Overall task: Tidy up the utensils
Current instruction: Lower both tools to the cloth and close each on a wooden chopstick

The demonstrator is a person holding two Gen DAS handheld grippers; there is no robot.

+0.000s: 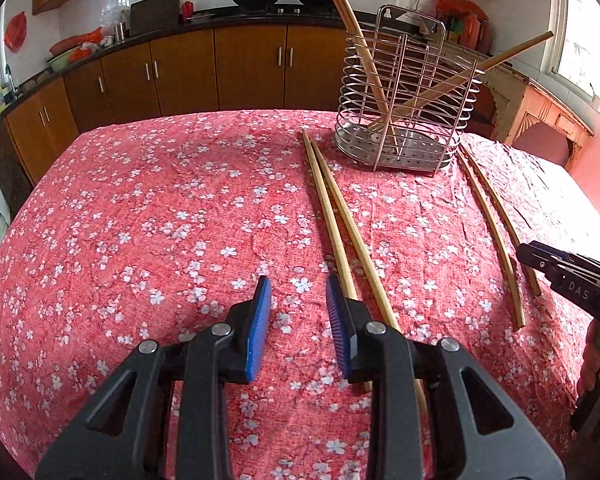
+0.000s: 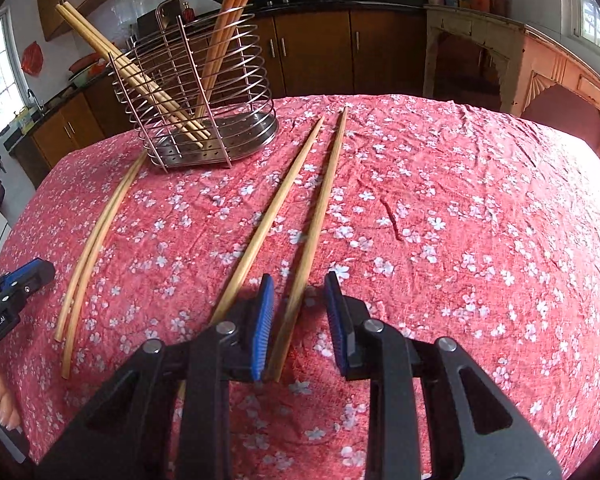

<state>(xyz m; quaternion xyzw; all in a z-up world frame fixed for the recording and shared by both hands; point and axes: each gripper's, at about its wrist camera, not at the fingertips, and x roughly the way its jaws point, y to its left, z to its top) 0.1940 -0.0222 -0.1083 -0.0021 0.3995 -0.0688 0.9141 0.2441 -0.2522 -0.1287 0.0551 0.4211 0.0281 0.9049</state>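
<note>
- Left gripper (image 1: 298,284) low in its own frame, pads apart, nothing but cloth (image 1: 140,220) between them. 2 chopsticks (image 1: 340,224) run from frame centre down under its right finger, lying outside the gap.
- Rack (image 1: 404,112) upper right of the left view, standing on the cloth. 2 chopsticks lean in its left part and poke out the top (image 1: 340,4); another stick (image 1: 500,56) slants out to the right.
- 2 more chopsticks (image 1: 496,236) lie at right of the left view, with the right gripper (image 1: 532,254) coming in from the right edge just beside their near ends.
- Right view: right gripper (image 2: 298,282) bottom centre, pads apart. 1 chopstick (image 2: 320,208) passes between the pads; whether either pad touches it, cannot tell. Its partner (image 2: 276,208) lies just left, running under the left finger.
- Rack (image 2: 204,92) upper left in the right view, sticks leaning in it both ways.
- Curved pair (image 2: 92,240) lies at left on the cloth, left gripper (image 2: 40,270) at the left edge near it.
- Cabinets (image 1: 180,68) fill the background.
</note>
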